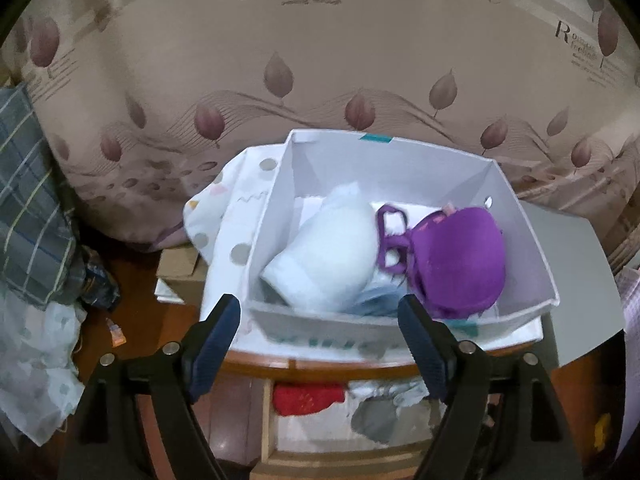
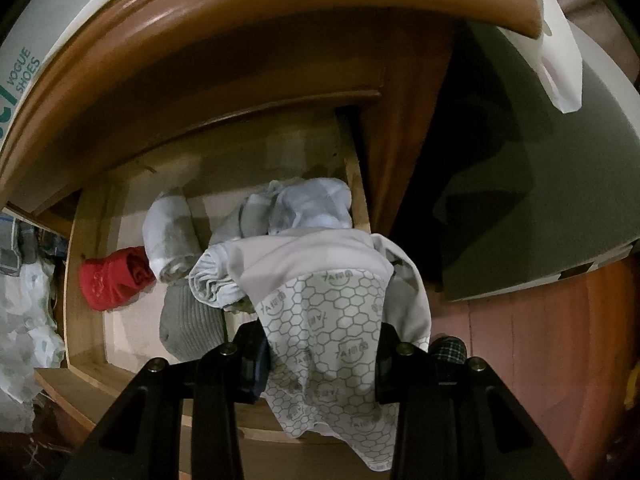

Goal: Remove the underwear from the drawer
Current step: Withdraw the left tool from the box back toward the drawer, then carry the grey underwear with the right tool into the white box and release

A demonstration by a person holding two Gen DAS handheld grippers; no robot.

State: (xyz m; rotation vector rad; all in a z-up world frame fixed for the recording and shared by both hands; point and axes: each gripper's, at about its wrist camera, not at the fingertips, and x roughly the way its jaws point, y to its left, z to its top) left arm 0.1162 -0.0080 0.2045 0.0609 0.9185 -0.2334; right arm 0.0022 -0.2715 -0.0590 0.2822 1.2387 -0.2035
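we were partway through. our left gripper point(image 1: 320, 316) hung with its jaws wide and nothing between them, just in front of the white box point(image 1: 532, 240) on the cabinet top. in the box lay a white bundle point(image 1: 328, 256) and a purple bra point(image 1: 460, 260), side by side and touching, so we judged at least those pieces already out of the drawer point(image 2: 86, 280).

our right gripper point(image 2: 320, 360) pointed steeply down over the open drawer, its jaws narrow and clamped on pale briefs point(image 2: 320, 280) with a honeycomb-print lining; the cloth draped from the pads over the drawer's front edge. that piece seemed lifted but not yet carried across to the box.

more was left in the drawer: a red piece point(image 2: 112, 280) at the left, a white roll point(image 2: 168, 236) beside it, a grey ribbed piece point(image 2: 188, 328) nearer the front, and a light blue-white bundle point(image 2: 304, 204) toward the back right corner. whether anything lay under the held briefs we could not tell.

so we reckoned the job under way, with one piece in hand and several pieces still to fetch.
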